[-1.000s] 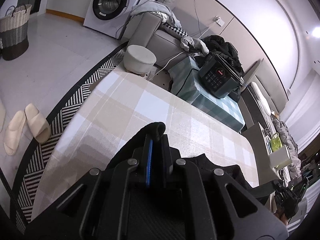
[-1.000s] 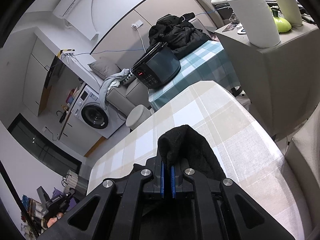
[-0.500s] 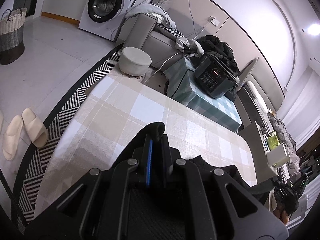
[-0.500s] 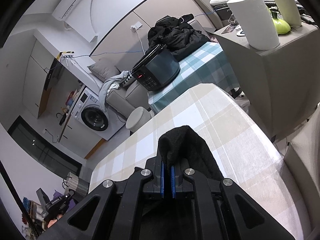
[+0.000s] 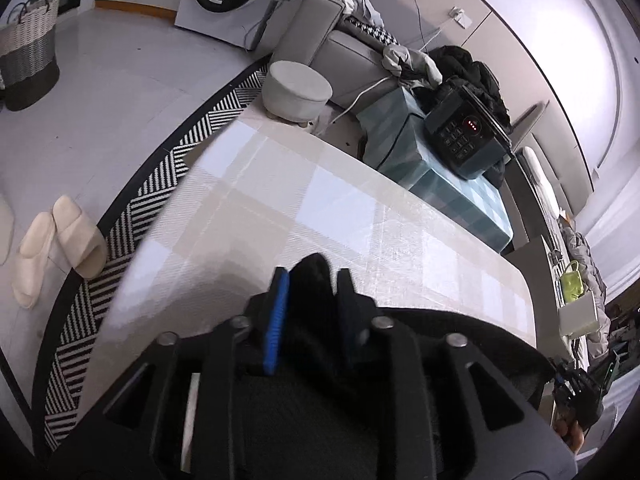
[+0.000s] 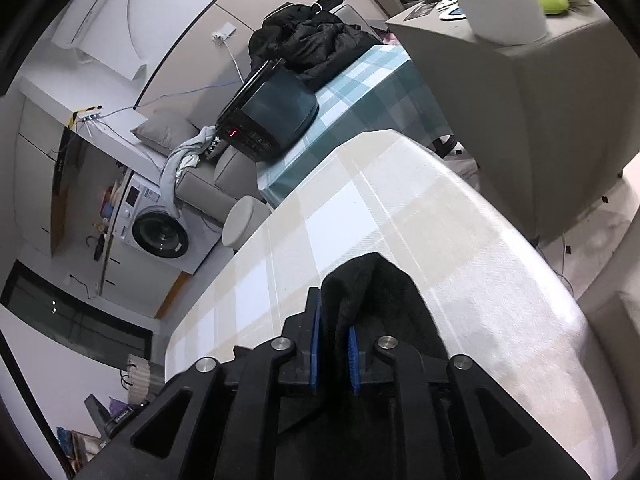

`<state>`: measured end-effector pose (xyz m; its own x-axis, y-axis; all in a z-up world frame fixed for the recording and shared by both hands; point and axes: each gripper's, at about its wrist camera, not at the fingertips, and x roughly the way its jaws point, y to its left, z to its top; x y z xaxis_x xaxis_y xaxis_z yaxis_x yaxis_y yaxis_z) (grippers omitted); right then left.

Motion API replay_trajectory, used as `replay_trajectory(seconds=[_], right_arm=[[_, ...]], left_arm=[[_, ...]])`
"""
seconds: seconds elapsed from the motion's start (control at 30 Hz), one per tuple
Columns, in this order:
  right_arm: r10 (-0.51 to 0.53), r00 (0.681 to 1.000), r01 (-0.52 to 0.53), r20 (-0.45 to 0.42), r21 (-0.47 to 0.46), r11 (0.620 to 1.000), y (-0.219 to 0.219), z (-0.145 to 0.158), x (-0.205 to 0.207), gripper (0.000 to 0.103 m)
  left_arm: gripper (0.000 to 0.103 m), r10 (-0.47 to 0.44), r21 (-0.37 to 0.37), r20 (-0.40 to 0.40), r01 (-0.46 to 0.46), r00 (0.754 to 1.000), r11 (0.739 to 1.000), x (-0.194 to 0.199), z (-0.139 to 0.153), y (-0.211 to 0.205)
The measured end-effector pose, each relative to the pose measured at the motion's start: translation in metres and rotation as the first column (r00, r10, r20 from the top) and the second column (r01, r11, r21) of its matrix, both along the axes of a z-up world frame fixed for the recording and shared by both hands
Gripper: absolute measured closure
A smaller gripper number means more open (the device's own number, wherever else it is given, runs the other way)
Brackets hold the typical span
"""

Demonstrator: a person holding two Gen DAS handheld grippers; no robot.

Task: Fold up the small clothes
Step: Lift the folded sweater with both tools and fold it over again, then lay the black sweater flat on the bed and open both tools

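Left gripper (image 5: 310, 280): jaws have just been opening; the cloth (image 5: 310, 270) sits between them with a gap on each side, so the pads no longer pinch it. I judge this a release, made so the corner can be laid down.
Cloth: a dark garment, one bunched corner in each claw, the rest draped low over the table (image 5: 280, 196) edge nearest the cameras.
Table: checked top, bare ahead of both claws, which leaves room to spread the fold.
Right gripper (image 6: 334, 320): jaws have just been opening too, only a little; the cloth (image 6: 360, 284) is between the pads, and whether they press it I cannot tell.
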<state>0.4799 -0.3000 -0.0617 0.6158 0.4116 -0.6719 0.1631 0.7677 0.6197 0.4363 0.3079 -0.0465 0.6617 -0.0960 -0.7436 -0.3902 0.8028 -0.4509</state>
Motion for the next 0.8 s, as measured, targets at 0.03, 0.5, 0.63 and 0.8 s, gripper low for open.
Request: replay_trajectory(seconds=[0.03, 0.5, 0.63, 0.8], right_arm=[[0.005, 1.0, -0.005, 0.005, -0.01, 1.0, -0.001, 0.002, -0.004, 0.085], [0.108, 0.994, -0.108, -0.015, 0.018, 0.994, 0.022, 0.002, -0.048, 0.056], [0.165, 0.986, -0.164, -0.022, 0.059, 0.985, 0.045, -0.008, -0.033, 0.056], [0.216, 0.976, -0.214, -0.008, 0.123, 0.969, 0.073, -0.017, -0.004, 0.056]], left_arm=[[0.075, 0.001, 0.009, 0.0, -0.001, 1.0, 1.0, -0.006, 0.002, 0.0], [0.056, -0.172, -0.058, -0.049, 0.169, 0.984, 0.984, -0.053, -0.008, -0.069], [0.057, -0.178, -0.146, -0.068, 0.167, 0.982, 0.975, -0.031, -0.024, -0.075], [0.058, -0.156, -0.206, 0.002, 0.153, 0.988, 0.966, -0.001, -0.029, -0.07]])
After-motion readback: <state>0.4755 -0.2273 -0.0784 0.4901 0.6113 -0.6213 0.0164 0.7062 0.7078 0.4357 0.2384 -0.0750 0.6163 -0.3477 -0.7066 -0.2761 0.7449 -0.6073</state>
